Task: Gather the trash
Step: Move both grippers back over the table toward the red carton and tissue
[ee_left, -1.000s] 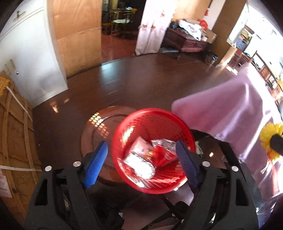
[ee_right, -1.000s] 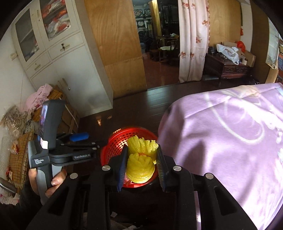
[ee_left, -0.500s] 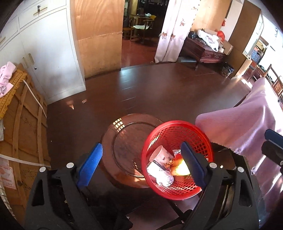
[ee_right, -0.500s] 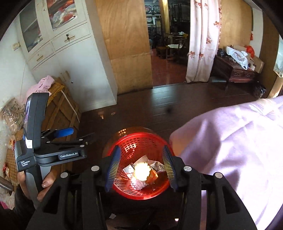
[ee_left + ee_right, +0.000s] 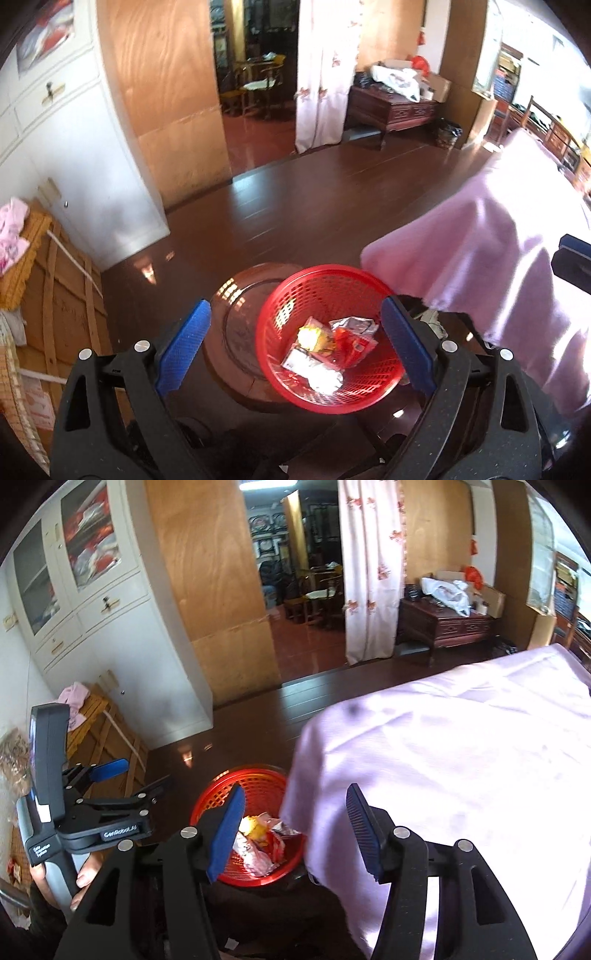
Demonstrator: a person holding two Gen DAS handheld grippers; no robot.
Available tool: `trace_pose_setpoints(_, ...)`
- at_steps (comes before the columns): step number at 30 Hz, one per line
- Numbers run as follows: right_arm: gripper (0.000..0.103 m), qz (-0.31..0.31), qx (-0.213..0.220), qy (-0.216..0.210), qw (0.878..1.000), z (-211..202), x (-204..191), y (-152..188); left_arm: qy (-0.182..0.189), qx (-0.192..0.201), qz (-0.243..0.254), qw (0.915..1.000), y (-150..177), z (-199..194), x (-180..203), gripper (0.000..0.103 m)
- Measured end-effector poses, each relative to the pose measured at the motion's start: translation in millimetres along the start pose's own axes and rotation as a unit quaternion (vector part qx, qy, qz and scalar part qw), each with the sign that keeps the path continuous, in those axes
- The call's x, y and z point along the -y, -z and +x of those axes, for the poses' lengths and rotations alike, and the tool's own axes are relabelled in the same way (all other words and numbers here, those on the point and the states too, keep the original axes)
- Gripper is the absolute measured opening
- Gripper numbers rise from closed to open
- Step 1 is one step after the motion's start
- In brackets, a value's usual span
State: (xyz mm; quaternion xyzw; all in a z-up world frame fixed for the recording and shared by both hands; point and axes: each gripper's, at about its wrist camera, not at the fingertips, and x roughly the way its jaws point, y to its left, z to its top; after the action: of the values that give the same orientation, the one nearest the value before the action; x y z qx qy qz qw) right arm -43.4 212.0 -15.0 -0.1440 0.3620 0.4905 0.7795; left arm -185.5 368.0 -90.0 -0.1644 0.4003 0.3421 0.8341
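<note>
A red mesh basket (image 5: 325,291) stands on a dark round stool beside the table and also shows in the right wrist view (image 5: 258,782). It holds several pieces of trash: a yellow crumpled piece (image 5: 312,338), a red wrapper (image 5: 352,345) and silver foil packets (image 5: 317,373). My left gripper (image 5: 295,347) is open and empty above the basket. My right gripper (image 5: 295,830) is open and empty, higher up, over the basket's right side and the cloth edge. The left gripper also shows in the right wrist view (image 5: 110,775), held by a hand.
A table under a lilac cloth (image 5: 461,757) fills the right side, its edge (image 5: 461,258) overhanging the basket. A wooden crate (image 5: 55,295) and a white cabinet (image 5: 110,646) stand at left. Dark wooden floor (image 5: 314,203) lies ahead.
My right gripper opened and let the yellow crumpled piece fall into the basket, then rose and moved right. My left gripper pulled up and back from the basket.
</note>
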Motion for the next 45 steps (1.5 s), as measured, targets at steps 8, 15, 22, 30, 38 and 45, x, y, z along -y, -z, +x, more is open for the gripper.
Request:
trace_pose_setpoints(8,0.061,0.025,0.037,0.018,0.999,-39,33,12,0.01,0.026,0.053,0.9982,1,-29,49,0.092)
trace_pose_setpoints(15,0.061,0.057,0.068,0.033,0.996,-75,70,31,0.02,0.054,0.101,0.9932,-1,-55,102,0.093)
trace_pose_setpoints(22,0.062,0.093,0.094,0.061,0.989,-112,110,52,0.035,0.08,0.151,0.9847,1,-73,157,0.095)
trace_pose_setpoints(30,0.063,0.139,0.11,0.103,0.979,-146,169,79,0.066,0.098,0.212,0.9701,8,-86,229,0.096)
trace_pose_setpoints(38,0.067,0.173,0.112,0.172,0.963,-177,237,103,0.099,0.105,0.271,0.9518,11,-88,312,0.096)
trace_pose_setpoints(45,0.068,0.203,0.109,0.224,0.947,-199,298,118,0.123,0.102,0.309,0.9377,15,-85,374,0.096)
